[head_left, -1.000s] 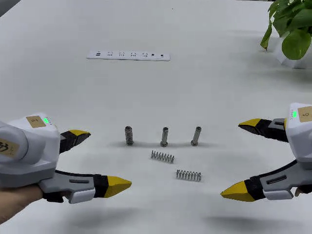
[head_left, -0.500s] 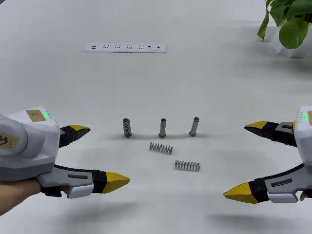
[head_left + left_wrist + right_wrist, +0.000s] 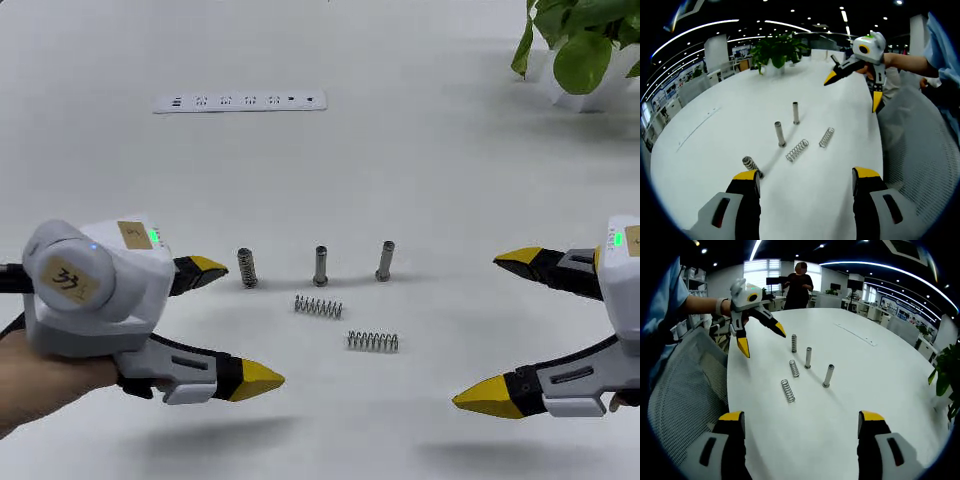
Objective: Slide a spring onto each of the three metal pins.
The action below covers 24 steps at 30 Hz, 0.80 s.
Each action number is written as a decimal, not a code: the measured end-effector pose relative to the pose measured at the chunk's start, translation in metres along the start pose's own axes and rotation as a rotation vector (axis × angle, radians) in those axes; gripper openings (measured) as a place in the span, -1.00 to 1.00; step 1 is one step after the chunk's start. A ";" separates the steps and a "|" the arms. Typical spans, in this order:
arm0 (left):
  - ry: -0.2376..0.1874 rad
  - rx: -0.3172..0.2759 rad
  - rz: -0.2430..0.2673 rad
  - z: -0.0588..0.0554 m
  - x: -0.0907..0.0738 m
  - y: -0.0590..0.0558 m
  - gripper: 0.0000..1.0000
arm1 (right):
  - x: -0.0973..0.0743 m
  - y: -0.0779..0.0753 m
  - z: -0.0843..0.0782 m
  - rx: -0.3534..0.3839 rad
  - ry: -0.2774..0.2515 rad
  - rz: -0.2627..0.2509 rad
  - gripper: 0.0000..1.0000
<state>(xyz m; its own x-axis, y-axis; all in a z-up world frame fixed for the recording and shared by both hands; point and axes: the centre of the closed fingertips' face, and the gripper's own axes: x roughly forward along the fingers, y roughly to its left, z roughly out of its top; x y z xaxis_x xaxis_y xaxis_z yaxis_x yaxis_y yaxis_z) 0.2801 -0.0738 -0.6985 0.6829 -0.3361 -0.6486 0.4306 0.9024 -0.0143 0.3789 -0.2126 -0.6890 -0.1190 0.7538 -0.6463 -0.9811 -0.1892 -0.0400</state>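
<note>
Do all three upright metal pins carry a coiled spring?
No, two metal pins stand bare; two wire springs lie on the white table.

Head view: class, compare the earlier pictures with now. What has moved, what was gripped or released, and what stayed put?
The left gripper has moved in toward the sprung pin and rolled; its jaws are open and empty. The right gripper keeps roughly its place, open. Nothing was taken or let go. The middle pin, the end pin, the upper loose spring and the lower loose spring stayed put; their slight shift is camera motion.
</note>
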 end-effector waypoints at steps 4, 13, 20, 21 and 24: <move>0.019 0.028 -0.018 0.003 0.011 0.002 0.47 | -0.001 0.001 -0.004 0.008 0.002 -0.001 0.89; 0.073 0.066 -0.047 0.006 0.030 0.006 0.11 | -0.002 0.003 -0.011 0.025 0.007 0.005 0.88; 0.110 0.079 -0.040 0.007 0.043 0.011 -0.19 | -0.001 0.006 -0.011 0.030 0.009 0.012 0.86; 0.116 0.074 -0.036 0.007 0.044 0.012 -0.25 | -0.001 0.006 -0.011 0.031 0.009 0.012 0.86; 0.134 0.080 -0.025 0.006 0.048 0.015 -0.34 | -0.001 0.008 -0.012 0.035 0.010 0.016 0.85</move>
<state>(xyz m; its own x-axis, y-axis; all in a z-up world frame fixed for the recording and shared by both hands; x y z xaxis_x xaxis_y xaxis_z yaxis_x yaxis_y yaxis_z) 0.3229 -0.0778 -0.7254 0.5886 -0.3146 -0.7447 0.4962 0.8679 0.0256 0.3729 -0.2226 -0.6974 -0.1331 0.7445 -0.6542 -0.9839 -0.1789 -0.0035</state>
